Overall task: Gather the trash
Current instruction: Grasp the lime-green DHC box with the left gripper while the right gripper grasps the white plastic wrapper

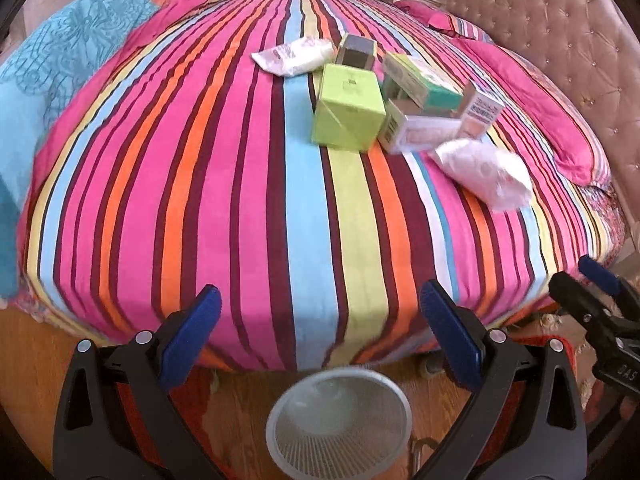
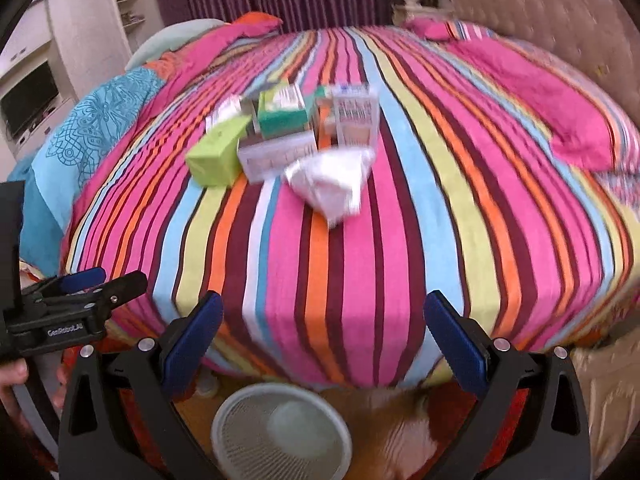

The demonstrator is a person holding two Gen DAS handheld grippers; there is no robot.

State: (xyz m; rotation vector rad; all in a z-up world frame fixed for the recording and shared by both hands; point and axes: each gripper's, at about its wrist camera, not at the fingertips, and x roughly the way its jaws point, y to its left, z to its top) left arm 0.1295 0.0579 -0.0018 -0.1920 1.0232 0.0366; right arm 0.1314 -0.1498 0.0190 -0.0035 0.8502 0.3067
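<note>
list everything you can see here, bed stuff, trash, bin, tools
bed cover: 1, multicolour stripes, across the bed
blanket: 1, blue patterned, far left of bed
pillow: 1, pink, by the headboard
headboard: 1, beige tufted, right
green box: 1, lime, front left of the pile
other boxes: several, teal, white, dark, mid-bed; blur hides exact count
wrappers: 2, white, either end of the pile
bin: 1, white mesh, floor by the bed
left tool: 1, black with blue pads, open
right tool: 1, same, open

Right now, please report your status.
Both tongs open, empty. Boxes and bags on bed. Bin below. Nothing blocking.
</note>
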